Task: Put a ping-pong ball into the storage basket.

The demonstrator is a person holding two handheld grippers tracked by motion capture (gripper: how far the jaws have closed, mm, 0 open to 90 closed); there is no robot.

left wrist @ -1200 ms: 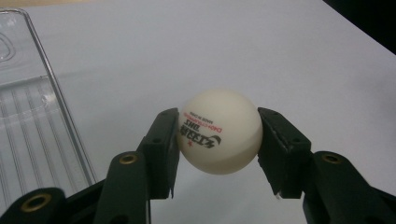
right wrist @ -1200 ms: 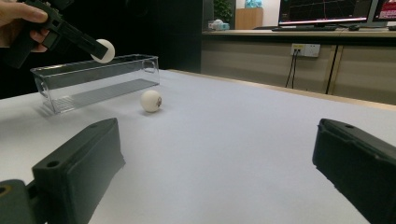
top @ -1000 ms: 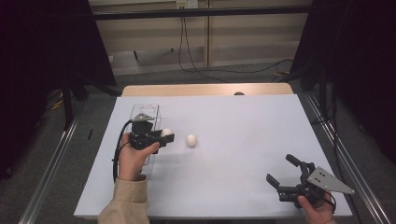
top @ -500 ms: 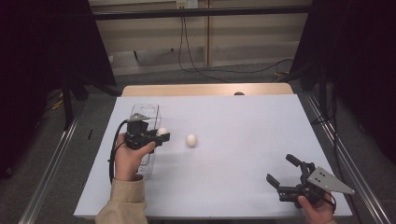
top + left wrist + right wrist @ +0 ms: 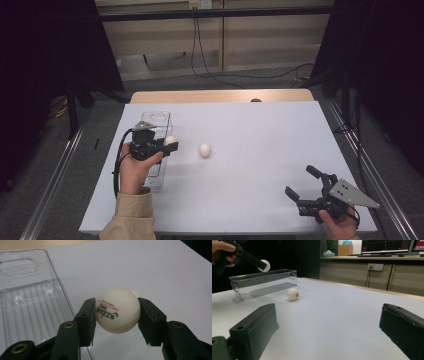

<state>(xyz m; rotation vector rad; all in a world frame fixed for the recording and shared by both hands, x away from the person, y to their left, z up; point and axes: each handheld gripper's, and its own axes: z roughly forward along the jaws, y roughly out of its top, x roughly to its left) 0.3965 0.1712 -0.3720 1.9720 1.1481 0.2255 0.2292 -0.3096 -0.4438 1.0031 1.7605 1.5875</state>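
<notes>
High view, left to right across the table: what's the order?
Left hand-held gripper clamping a white ball beside the clear plastic tray → loose white ball on the table → right hand-held gripper, jaws open.

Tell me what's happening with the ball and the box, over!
Left tongs shut on ping-pong ball, raised beside clear box. Right tongs open, near table edge. Second ball loose on table. Nothing blocking the box.
</notes>
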